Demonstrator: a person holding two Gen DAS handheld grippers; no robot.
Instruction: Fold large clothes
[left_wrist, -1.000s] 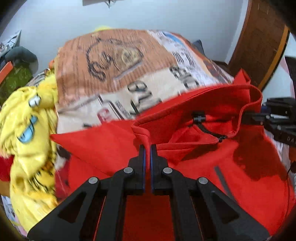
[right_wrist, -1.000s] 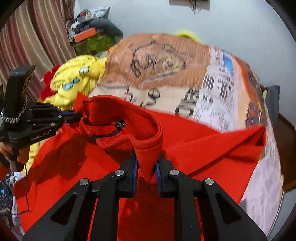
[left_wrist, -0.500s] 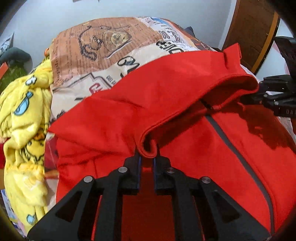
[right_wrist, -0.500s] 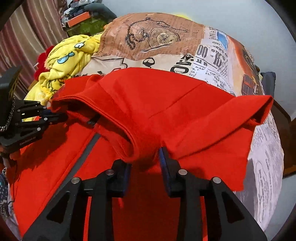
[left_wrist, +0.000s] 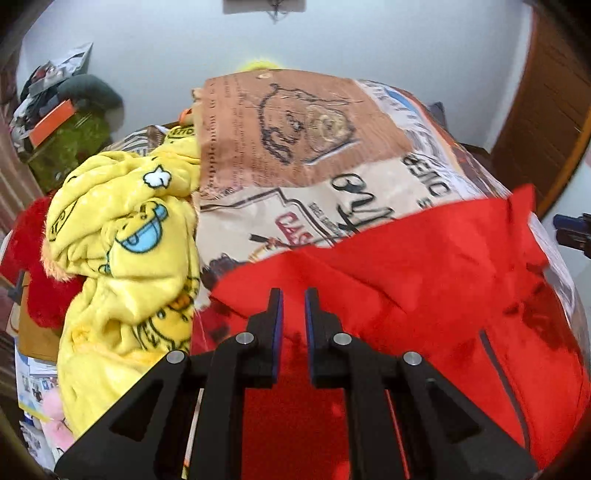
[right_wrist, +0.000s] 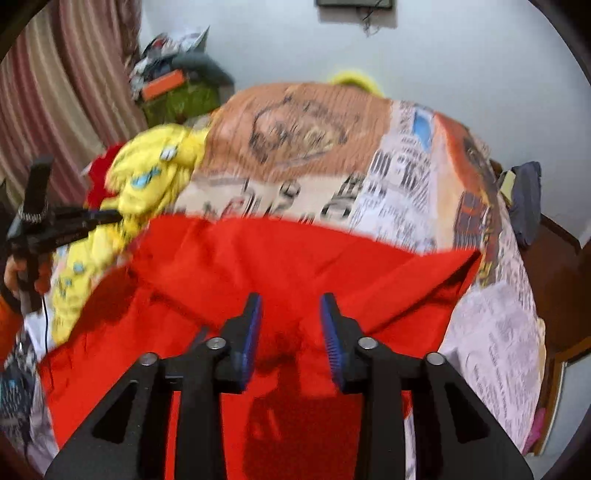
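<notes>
A large red hooded jacket (left_wrist: 424, 288) lies on the newspaper-print bedspread (left_wrist: 295, 147), its upper part folded down over the body. It also shows in the right wrist view (right_wrist: 295, 266). My left gripper (left_wrist: 291, 299) hovers over the jacket's left edge with its jaws slightly apart and nothing between them. My right gripper (right_wrist: 291, 302) is open and empty above the jacket's middle. The left gripper also shows at the left of the right wrist view (right_wrist: 74, 221).
A yellow cartoon-print blanket (left_wrist: 129, 236) and a red plush item (left_wrist: 33, 266) are heaped at the bed's left. Cluttered boxes (left_wrist: 62, 129) stand at the back left. A wooden door (left_wrist: 546, 110) is at the right. Striped curtains (right_wrist: 66, 92) hang on the left.
Both grippers held the jacket's hood edge, carried it forward and down over the body, then let go. Both have pulled back and up, and the jaws have opened.
</notes>
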